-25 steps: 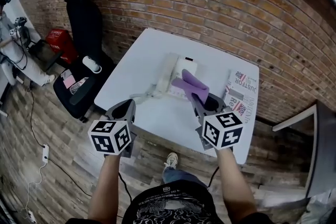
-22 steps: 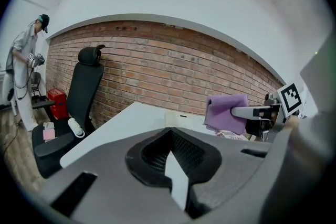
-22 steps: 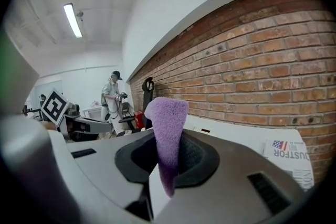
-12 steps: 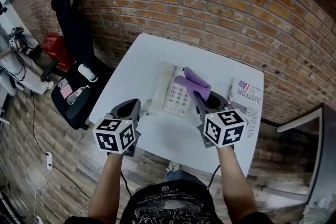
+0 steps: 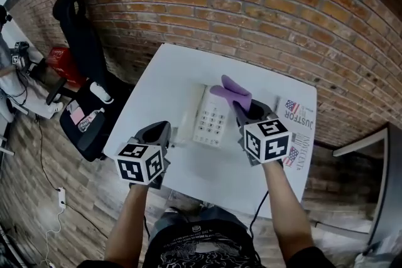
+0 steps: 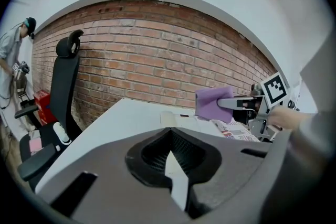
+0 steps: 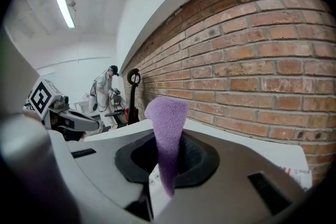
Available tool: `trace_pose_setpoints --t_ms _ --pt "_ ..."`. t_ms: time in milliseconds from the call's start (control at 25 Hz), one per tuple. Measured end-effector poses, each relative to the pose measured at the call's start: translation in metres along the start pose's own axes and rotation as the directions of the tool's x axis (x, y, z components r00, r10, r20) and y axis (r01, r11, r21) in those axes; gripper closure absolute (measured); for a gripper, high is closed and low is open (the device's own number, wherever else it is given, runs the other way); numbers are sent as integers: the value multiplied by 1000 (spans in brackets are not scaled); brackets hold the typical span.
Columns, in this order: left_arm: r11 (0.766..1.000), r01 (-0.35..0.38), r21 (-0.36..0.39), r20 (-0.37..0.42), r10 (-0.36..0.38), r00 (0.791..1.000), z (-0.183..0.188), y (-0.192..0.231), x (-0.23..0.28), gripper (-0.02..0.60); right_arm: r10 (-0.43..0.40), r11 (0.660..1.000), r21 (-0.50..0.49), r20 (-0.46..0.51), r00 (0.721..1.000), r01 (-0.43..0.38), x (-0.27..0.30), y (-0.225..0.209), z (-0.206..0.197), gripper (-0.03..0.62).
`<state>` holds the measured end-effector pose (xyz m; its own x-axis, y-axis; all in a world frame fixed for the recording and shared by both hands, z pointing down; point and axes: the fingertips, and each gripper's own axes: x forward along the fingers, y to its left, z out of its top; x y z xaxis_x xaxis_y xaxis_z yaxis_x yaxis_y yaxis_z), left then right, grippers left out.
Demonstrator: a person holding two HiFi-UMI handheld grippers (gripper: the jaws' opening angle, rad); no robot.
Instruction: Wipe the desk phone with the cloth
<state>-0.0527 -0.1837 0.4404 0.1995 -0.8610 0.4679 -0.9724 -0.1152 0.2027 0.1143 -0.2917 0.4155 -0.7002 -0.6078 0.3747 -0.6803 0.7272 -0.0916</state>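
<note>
A white desk phone (image 5: 208, 117) lies on the white desk (image 5: 169, 72), its handset (image 5: 190, 108) along its left side. My right gripper (image 5: 242, 108) is shut on a purple cloth (image 5: 230, 90), which sticks up from the jaws above the phone's right far corner. In the right gripper view the cloth (image 7: 168, 118) stands pinched between the jaws, with phone keys (image 7: 154, 180) showing below. My left gripper (image 5: 159, 130) hovers at the desk's near left edge, shut with nothing in it. The left gripper view shows the phone (image 6: 181, 119) ahead and the cloth (image 6: 212, 103) to its right.
A newspaper (image 5: 296, 125) lies on the desk to the right of the phone. A brick wall (image 5: 264, 16) runs behind the desk. A black office chair (image 5: 78, 41) stands to the left, and a person (image 5: 6, 66) is at the far left.
The right gripper with the cloth has shifted to the right and farther off, uncovering the phone's keypad. The left gripper has stayed near the desk's front edge.
</note>
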Motion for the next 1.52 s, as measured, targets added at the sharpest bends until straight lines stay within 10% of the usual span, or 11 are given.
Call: trace_pose_setpoints --t_ms 640,1520 --pt "994 104 21 -39 -103 994 4 23 17 575 -141 975 -196 -166 976 107 81 -23 -11 548" --pt "972 233 35 -83 -229 970 -9 37 17 575 -131 983 -166 -322 938 81 107 20 -58 546"
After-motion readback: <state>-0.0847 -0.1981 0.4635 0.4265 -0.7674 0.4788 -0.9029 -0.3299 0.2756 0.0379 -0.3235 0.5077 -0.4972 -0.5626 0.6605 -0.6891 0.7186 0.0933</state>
